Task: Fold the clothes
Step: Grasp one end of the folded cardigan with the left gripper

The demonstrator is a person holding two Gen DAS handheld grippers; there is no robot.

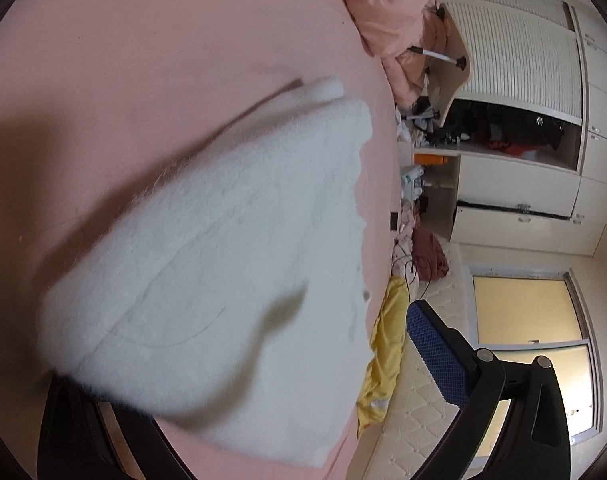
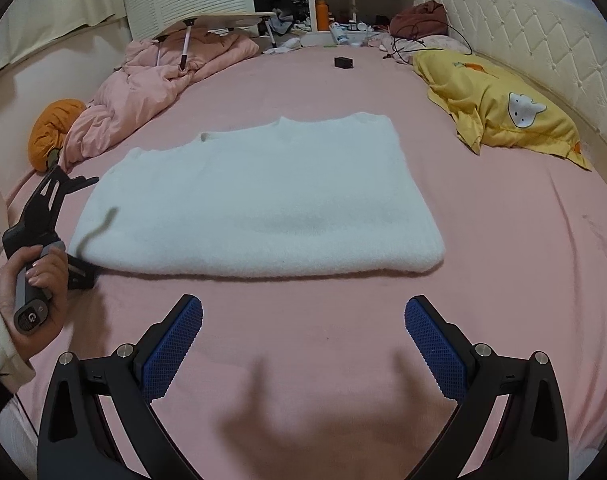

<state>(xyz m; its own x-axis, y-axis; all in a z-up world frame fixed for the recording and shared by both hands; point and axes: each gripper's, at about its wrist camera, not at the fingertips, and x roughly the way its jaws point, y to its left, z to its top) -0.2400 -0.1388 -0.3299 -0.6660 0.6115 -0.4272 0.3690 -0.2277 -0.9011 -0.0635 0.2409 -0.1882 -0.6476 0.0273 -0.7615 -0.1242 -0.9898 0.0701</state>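
A white fluffy sweater [image 2: 263,200] lies folded into a flat rectangle on the pink bed sheet [image 2: 503,280]. A hand [image 2: 39,276] holds my left gripper [image 2: 79,228] at the sweater's left end, one finger above that edge and one below it. In the left wrist view the sweater [image 1: 223,260] fills the middle and hides the left finger. The blue pad [image 1: 435,352] of the other finger stands apart from the cloth, so the jaws are open around it. My right gripper [image 2: 303,320] hangs open over bare sheet, just in front of the sweater's near fold.
A yellow pillow [image 2: 503,112] lies at the right by the padded headboard [image 2: 543,40]. A crumpled pink quilt [image 2: 155,76] with a small folding table [image 2: 223,20] on it is at the back left, beside an orange cushion [image 2: 53,128]. A small black box [image 2: 343,62] sits far back.
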